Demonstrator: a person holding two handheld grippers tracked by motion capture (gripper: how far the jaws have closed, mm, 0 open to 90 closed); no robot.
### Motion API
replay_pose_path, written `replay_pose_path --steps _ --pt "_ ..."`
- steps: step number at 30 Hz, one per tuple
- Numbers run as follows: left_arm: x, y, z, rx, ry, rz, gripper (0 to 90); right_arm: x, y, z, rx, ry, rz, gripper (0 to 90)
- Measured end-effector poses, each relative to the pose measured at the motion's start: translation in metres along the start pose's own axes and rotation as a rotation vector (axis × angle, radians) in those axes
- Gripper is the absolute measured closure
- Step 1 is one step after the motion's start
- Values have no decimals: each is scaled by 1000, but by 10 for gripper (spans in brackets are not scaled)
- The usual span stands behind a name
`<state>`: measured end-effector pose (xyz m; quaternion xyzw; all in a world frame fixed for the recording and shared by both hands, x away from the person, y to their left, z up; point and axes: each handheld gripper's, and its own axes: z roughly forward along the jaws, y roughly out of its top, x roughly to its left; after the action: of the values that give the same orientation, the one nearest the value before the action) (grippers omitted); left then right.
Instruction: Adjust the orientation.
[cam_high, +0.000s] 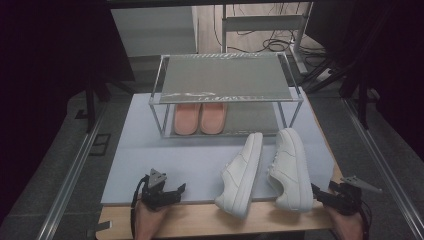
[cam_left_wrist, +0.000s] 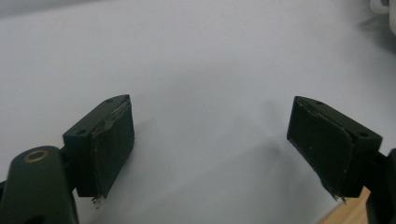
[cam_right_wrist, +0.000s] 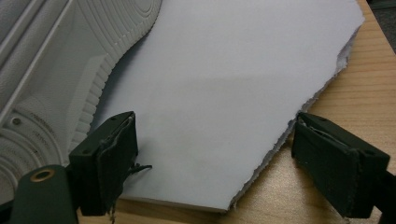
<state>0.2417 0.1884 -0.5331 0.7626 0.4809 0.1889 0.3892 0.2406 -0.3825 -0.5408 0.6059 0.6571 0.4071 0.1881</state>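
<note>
Two white sneakers lie on a pale sheet (cam_high: 190, 155) over the wooden table: the left sneaker (cam_high: 241, 175) and the right sneaker (cam_high: 290, 167), toes toward me. My left gripper (cam_high: 179, 192) rests at the sheet's front edge, left of the shoes, and is open; in the left gripper view its jaws stand wide over the bare sheet (cam_left_wrist: 210, 56) with nothing in the left gripper (cam_left_wrist: 210, 135). My right gripper (cam_high: 320, 196) is open just right of the right sneaker's toe. In the right gripper view, this gripper (cam_right_wrist: 215, 140) straddles the sheet's torn edge, with the sneaker's ribbed sole (cam_right_wrist: 56, 70) beside its left jaw.
A two-shelf metal rack (cam_high: 225, 75) stands at the back of the sheet, with a pair of pink slippers (cam_high: 200, 118) on its lower shelf. Bare wood (cam_high: 210, 220) runs along the table's front edge. Cables lie on the floor behind the rack.
</note>
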Motion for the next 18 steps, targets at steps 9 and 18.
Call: replay_pose_path --steps 9,18 --pt "0 -9 -2 -24 47 50 134 0 4 -2 35 -6 9 182" --pt "1 -9 -1 -24 44 46 133 -1 8 -6 76 -24 -17 149"
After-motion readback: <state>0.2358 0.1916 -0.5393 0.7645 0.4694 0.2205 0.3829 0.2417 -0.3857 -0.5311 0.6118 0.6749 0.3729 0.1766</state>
